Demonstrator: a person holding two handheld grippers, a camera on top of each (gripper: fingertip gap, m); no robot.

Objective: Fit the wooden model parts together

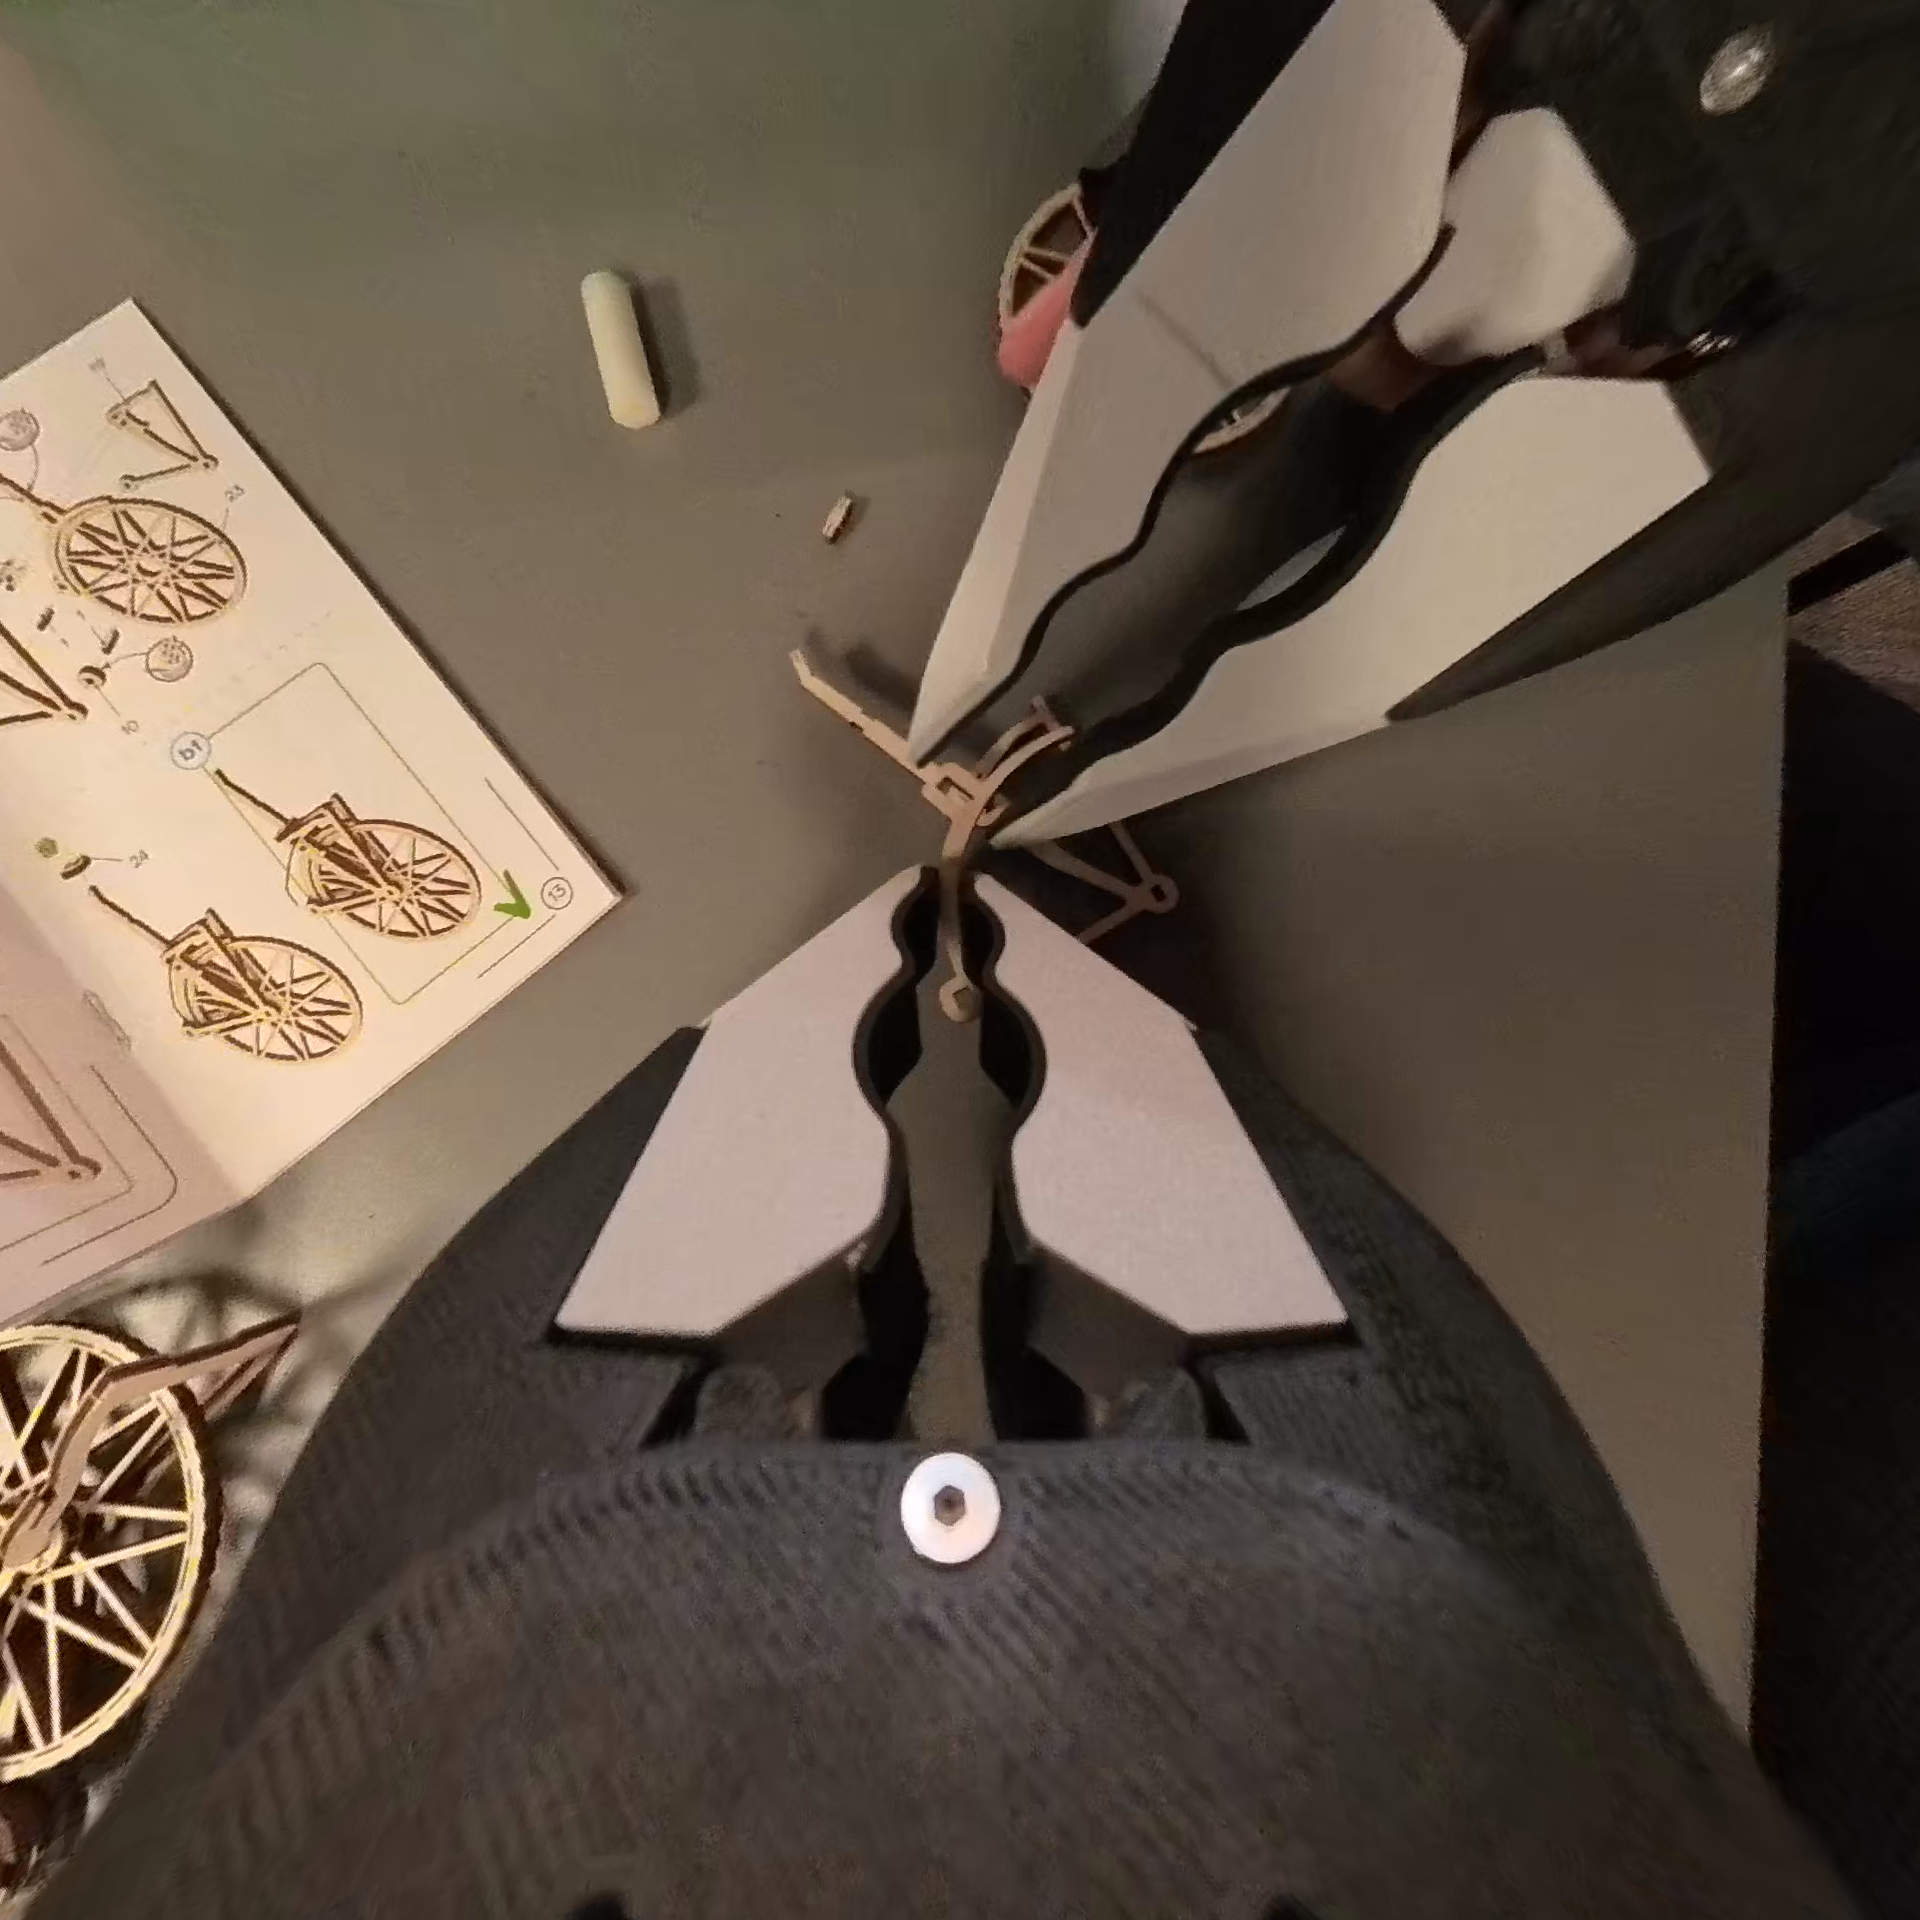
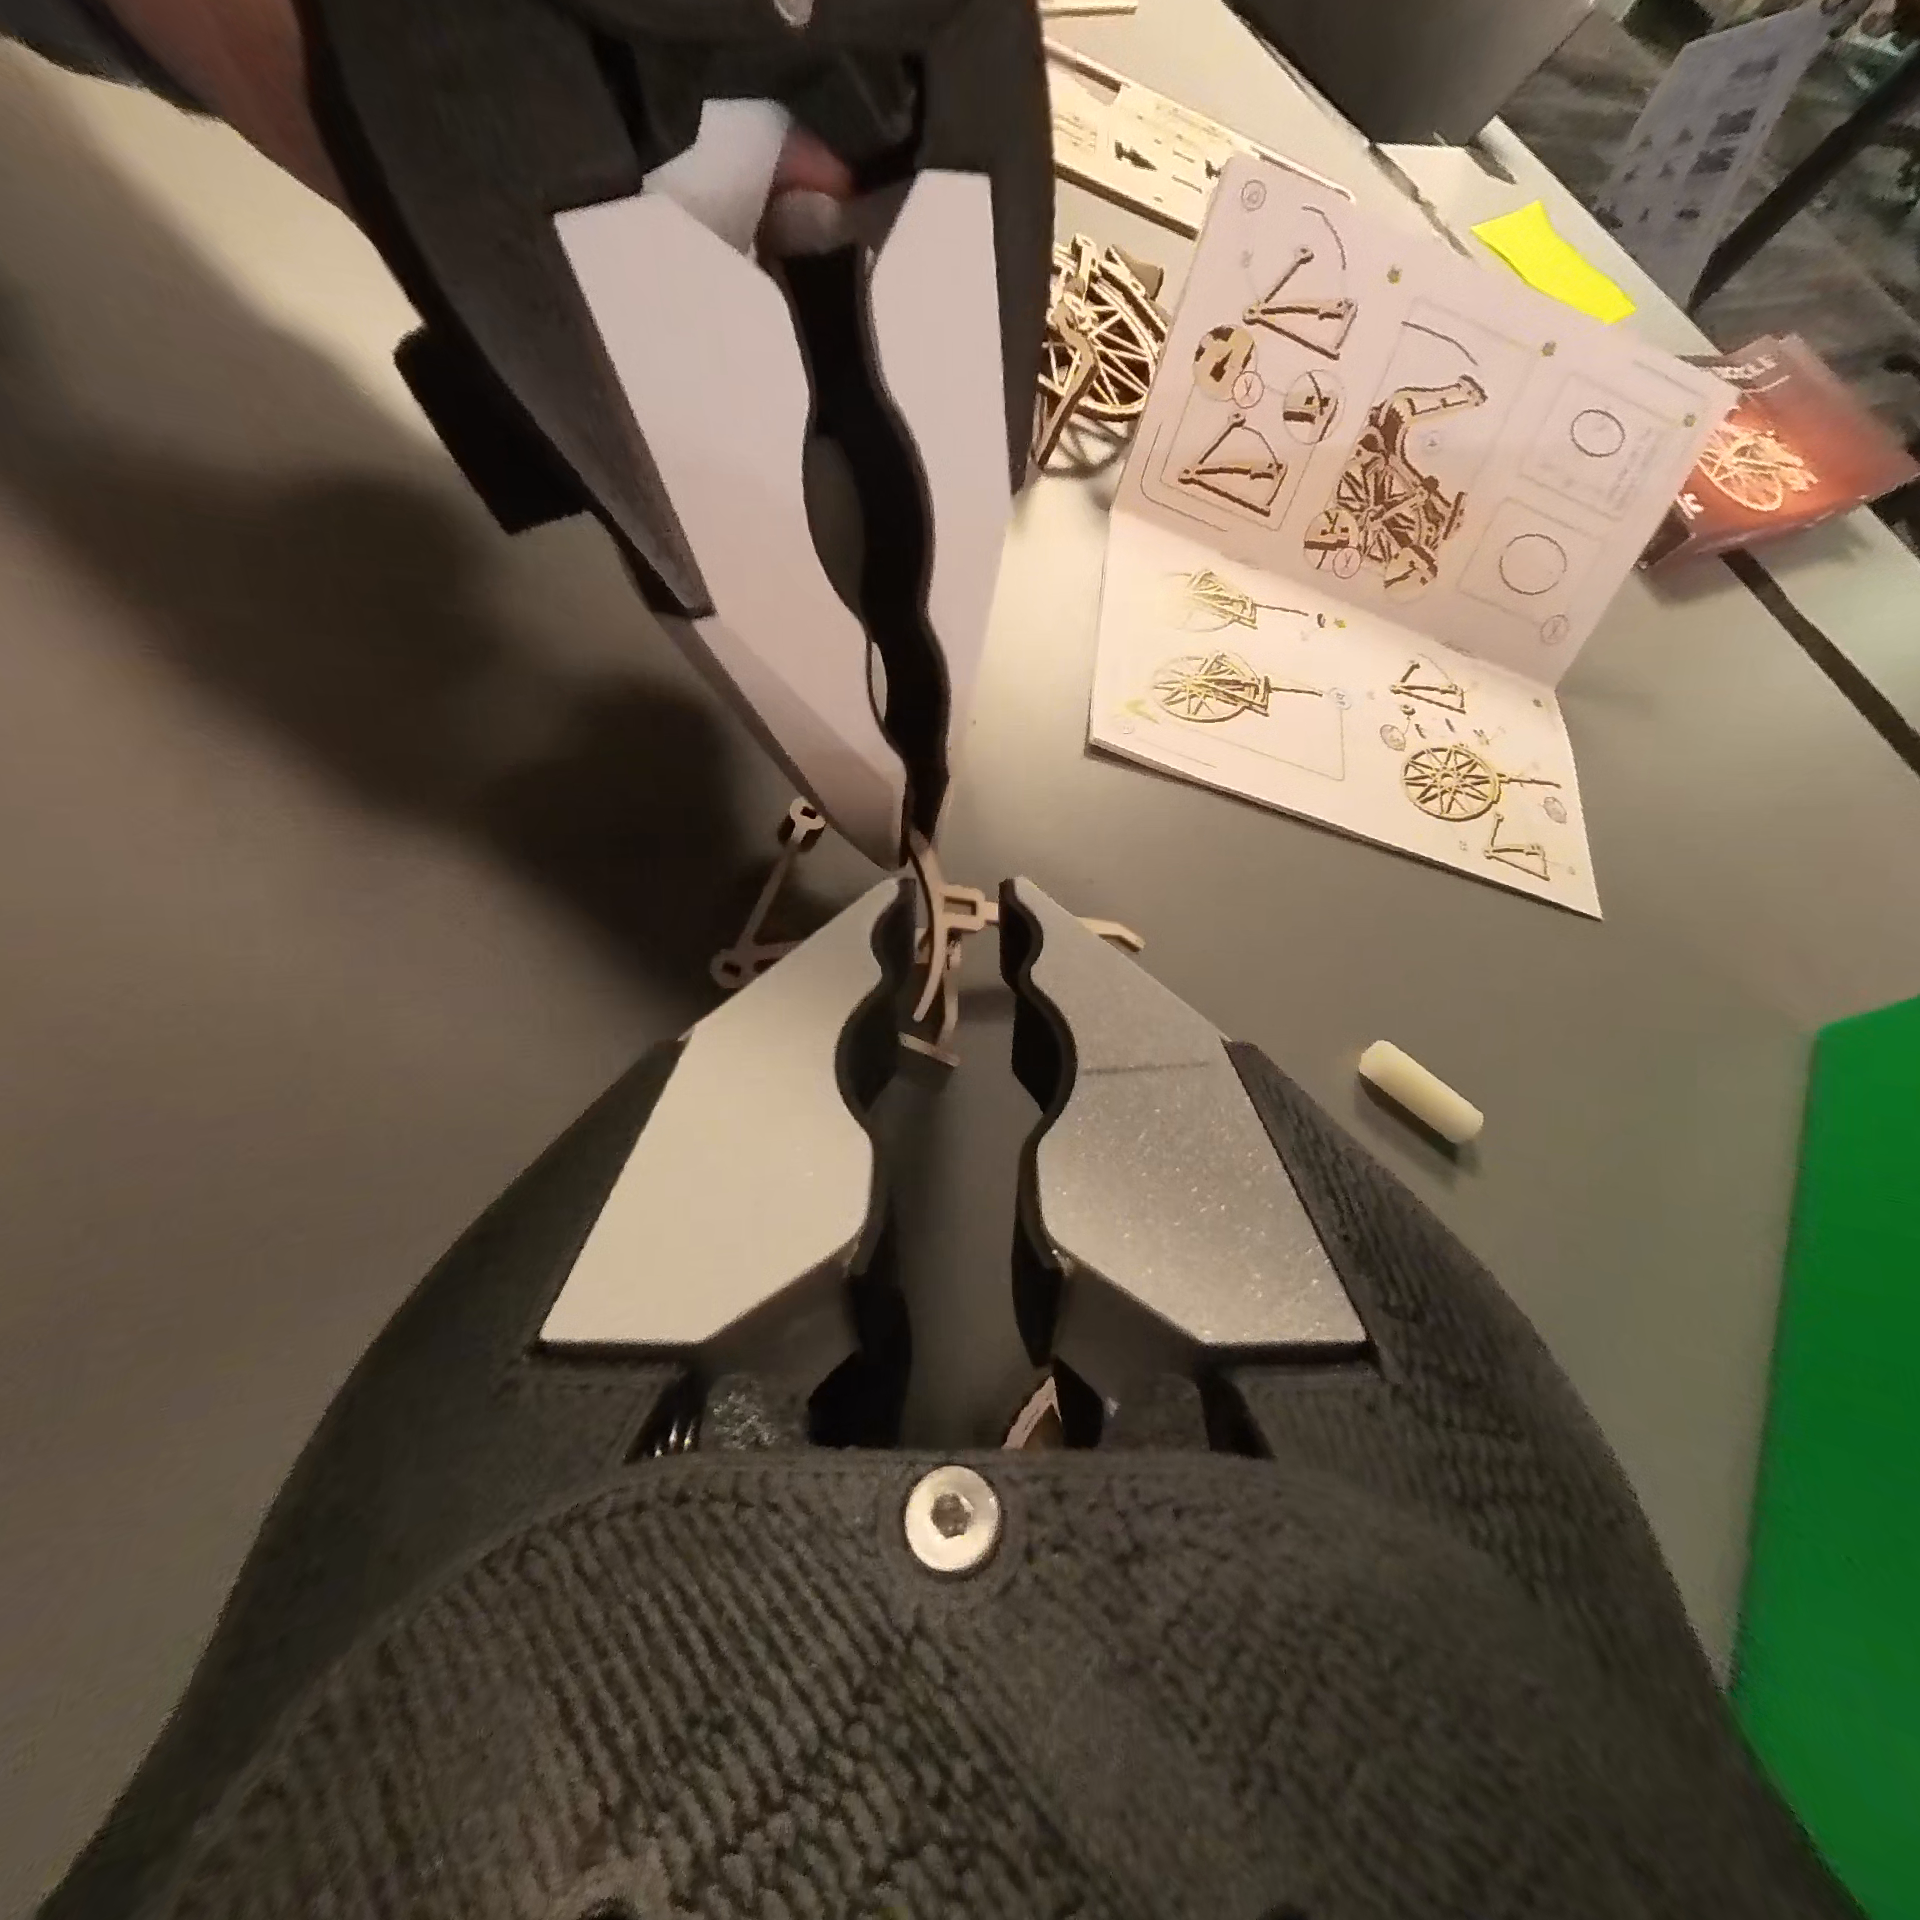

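Observation:
My left gripper [image 1: 945,878] is shut on a thin curved wooden strip [image 1: 958,1000] that runs back between its fingers. My right gripper [image 2: 956,894] comes in from the upper right of the left wrist view [image 1: 961,790] and meets the left gripper tip to tip. It is closed on a flat wooden bracket part [image 2: 971,914], whose arm sticks out sideways [image 1: 847,717]. The strip [image 2: 928,997] crosses the bracket between the right fingers. The left gripper [image 2: 914,836] hangs down from above there. A triangular wooden frame [image 2: 769,914] lies on the table below.
An open instruction booklet [image 1: 312,727] [image 2: 1351,582] lies on the grey table. Nearby are a white stick [image 1: 621,348] [image 2: 1418,1091], a tiny wooden piece [image 1: 840,516] and spoked wheel assemblies [image 1: 94,1538] [image 2: 1091,364]. A green mat [image 2: 1829,1351] is at the right. The table edge [image 1: 1777,935] is close. The grippers are tip to tip, or close to it. The tiny wooden piece [image 1: 840,516] is about 6 cm from my right fingertips.

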